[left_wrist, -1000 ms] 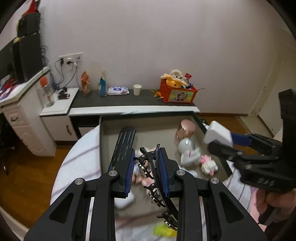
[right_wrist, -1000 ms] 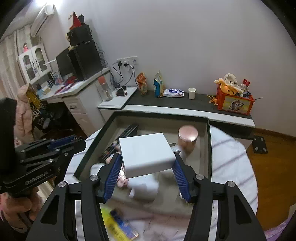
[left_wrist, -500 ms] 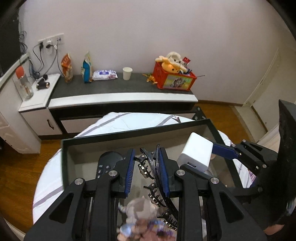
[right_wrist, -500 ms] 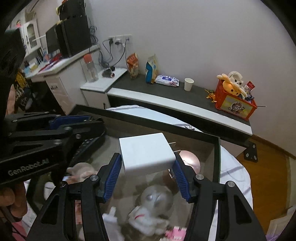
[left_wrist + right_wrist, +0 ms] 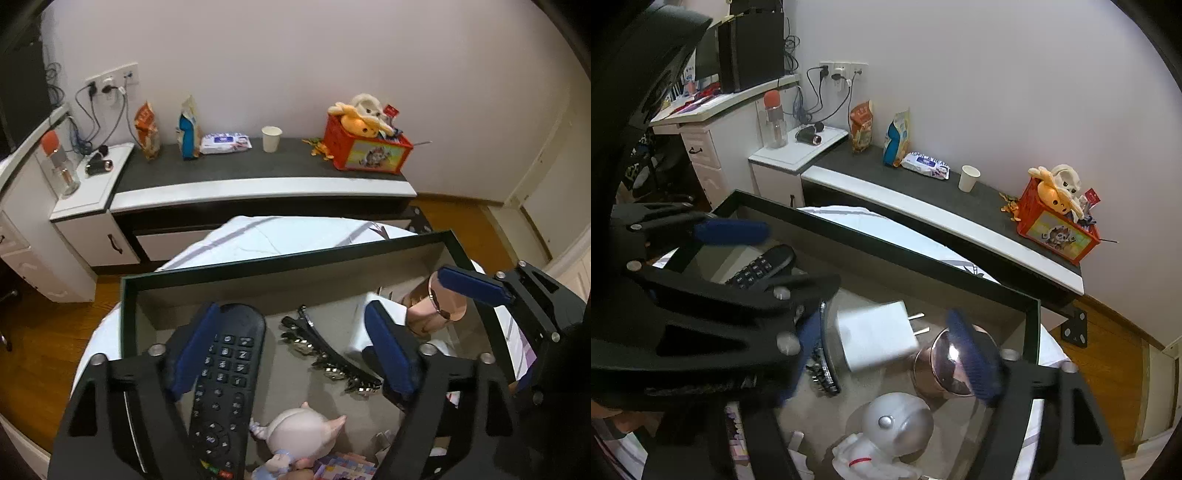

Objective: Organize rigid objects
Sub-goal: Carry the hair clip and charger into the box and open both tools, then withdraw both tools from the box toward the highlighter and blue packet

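A shallow dark-rimmed box [image 5: 280, 264] [image 5: 886, 251] sits on the round white table. My left gripper [image 5: 291, 354] is open above it; the black hair clip [image 5: 328, 354] lies loose on the box floor between its fingers, next to a black remote [image 5: 225, 373]. My right gripper [image 5: 897, 354] is open; the white charger plug [image 5: 877, 339] lies on the box floor between its fingers, also seen in the left wrist view [image 5: 360, 332]. A rose-gold tin [image 5: 945, 363] sits beside the plug.
An astronaut figure [image 5: 886, 439] and a pink doll [image 5: 303, 435] lie in the box near its front. Behind the table stand a low dark-topped cabinet [image 5: 258, 166], a red toy crate [image 5: 365, 147], a paper cup [image 5: 271, 138] and snack bags.
Both grippers have opened. The hair clip has dropped from the left gripper and the charger plug from the right one; both now lie in the box.
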`<state>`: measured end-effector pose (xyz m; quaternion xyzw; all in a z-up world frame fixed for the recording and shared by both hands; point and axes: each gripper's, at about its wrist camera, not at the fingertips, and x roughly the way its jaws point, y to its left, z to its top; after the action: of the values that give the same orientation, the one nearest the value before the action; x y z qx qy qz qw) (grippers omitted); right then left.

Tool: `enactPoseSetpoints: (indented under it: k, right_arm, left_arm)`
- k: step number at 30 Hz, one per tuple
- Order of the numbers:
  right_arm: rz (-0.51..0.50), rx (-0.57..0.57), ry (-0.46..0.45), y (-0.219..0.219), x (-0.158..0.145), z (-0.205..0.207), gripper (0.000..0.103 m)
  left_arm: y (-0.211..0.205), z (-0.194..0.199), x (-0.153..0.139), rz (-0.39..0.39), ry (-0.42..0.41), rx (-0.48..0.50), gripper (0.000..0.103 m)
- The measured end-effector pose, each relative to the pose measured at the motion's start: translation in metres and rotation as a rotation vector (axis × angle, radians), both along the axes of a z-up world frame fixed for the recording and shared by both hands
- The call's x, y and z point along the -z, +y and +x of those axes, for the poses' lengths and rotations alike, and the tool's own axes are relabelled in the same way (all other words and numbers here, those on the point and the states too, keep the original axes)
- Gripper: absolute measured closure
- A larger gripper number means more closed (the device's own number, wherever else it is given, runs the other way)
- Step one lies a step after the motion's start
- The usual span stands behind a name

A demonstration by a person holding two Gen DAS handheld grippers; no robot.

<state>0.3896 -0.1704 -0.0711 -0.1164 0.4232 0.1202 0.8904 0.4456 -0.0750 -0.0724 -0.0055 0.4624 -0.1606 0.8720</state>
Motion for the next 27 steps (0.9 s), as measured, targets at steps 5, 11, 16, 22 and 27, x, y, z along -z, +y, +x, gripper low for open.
enactPoseSetpoints:
  k: [5, 11, 16, 22, 27]
  right_arm:
    - [0.018, 0.008, 0.009, -0.001, -0.005, -0.003, 0.021]
    - [0.052, 0.020, 0.000, -0.003, -0.013, -0.015, 0.020]
    - [0.085, 0.026, -0.017, -0.006, -0.026, -0.038, 0.020]
    - [0.141, 0.035, -0.059, -0.012, -0.047, -0.088, 0.020]
    - [0.171, 0.035, -0.085, -0.012, -0.061, -0.142, 0.020]
  left_arm:
    - [0.009, -0.007, -0.007, 0.002, -0.006, -0.019, 0.005]
    - [0.018, -0.029, -0.022, 0.003, -0.040, -0.036, 0.003]
    - [0.025, -0.064, -0.044, 0.009, -0.097, -0.041, 0.002]
    - [0.026, -0.128, -0.074, 0.014, -0.190, -0.029, 0.001]
    - [0.031, -0.185, -0.087, 0.015, -0.242, -0.038, 0.000]
